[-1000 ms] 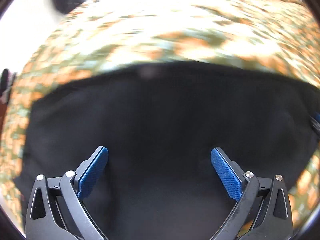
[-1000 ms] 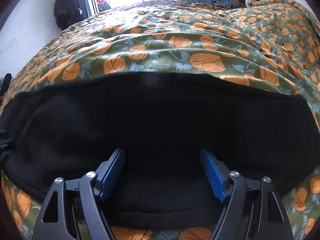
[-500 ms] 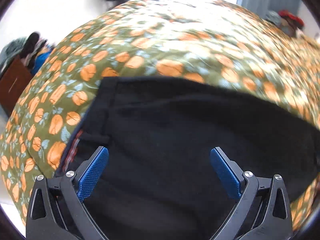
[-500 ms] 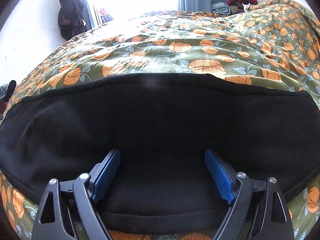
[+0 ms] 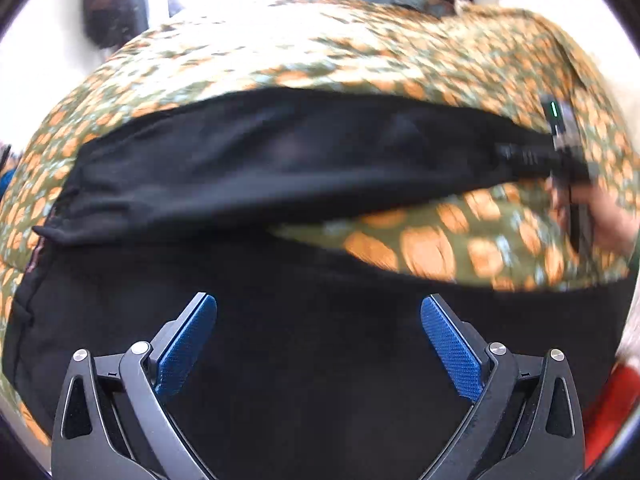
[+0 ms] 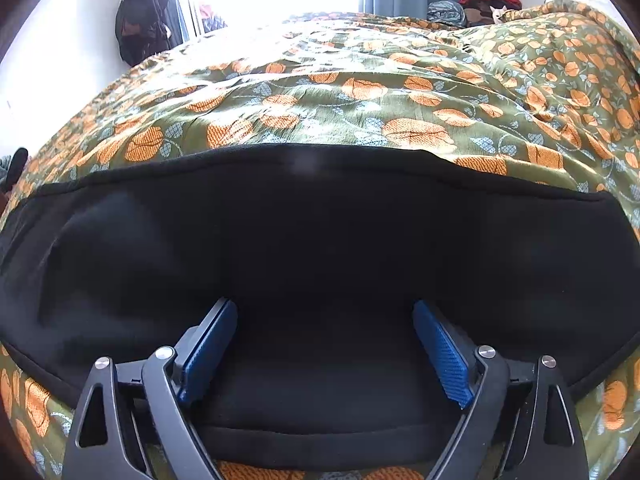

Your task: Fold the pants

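Black pants lie flat across a green bedspread with orange flowers. My right gripper hangs open just above one end of the cloth, with nothing pinched between its blue pads. In the blurred left wrist view, one black band of the pants runs up to the right, where a hand holds the right gripper. A second black stretch lies under my left gripper, which is open and holds nothing. A wedge of bedspread shows between the two stretches.
The bed fills both views. Dark clothes hang on the white wall at the back left. Curtains and a heap of clothes are at the back right. Something red sits at the left view's lower right edge.
My left gripper has swung away from the pants' left corner, so the upper band and the right gripper now show. The right gripper stayed put, its jaws slightly wider.
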